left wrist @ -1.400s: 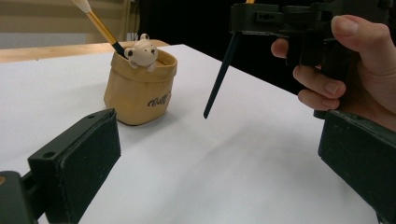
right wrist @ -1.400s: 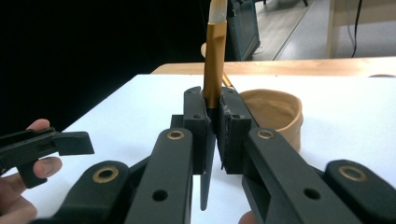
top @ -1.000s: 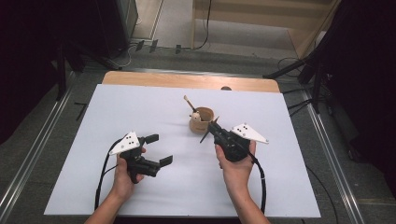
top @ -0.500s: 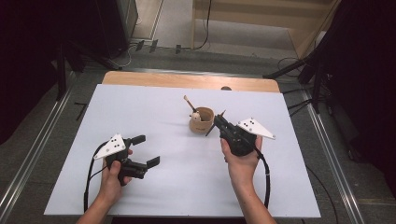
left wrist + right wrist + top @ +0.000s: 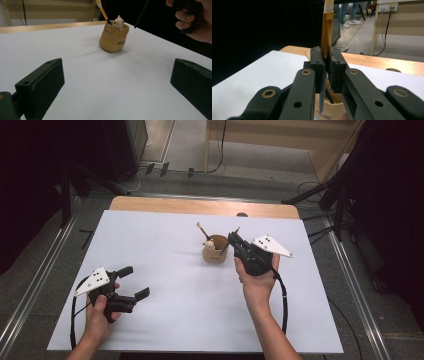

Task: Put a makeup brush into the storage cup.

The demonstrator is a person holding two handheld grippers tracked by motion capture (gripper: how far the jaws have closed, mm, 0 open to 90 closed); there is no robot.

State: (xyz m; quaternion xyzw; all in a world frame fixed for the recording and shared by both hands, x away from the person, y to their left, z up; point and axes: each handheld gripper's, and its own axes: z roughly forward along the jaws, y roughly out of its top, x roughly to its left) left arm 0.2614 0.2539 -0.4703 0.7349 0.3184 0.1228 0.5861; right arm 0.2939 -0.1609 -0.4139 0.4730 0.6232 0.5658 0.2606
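A tan pouch-shaped holder [image 5: 216, 251] [image 5: 113, 40] [image 5: 329, 107] stands on the white table [image 5: 175, 320], behind its middle. A small bear figure [image 5: 118, 22] and a stick with a pale tip [image 5: 202, 231] [image 5: 102, 10] sit in it. My right gripper [image 5: 233, 239] [image 5: 326, 53] is just right of the holder, shut on a second stick. That stick's brown handle [image 5: 327, 32] rises above the jaws. Its thin dark end [image 5: 141, 13] points down toward the holder's rim. My left gripper [image 5: 136, 281] [image 5: 117, 82] is low over the front left of the table, open, with nothing between its fingers.
A bare wooden strip [image 5: 200, 206] runs along the table's back edge, with a small hole [image 5: 242, 214] in it. Cables trail from both grippers toward the front edge. Dark stands and floor cables surround the table.
My left gripper has moved left, away from the holder, still open. My right gripper has risen a little and shifted right, keeping the stick.
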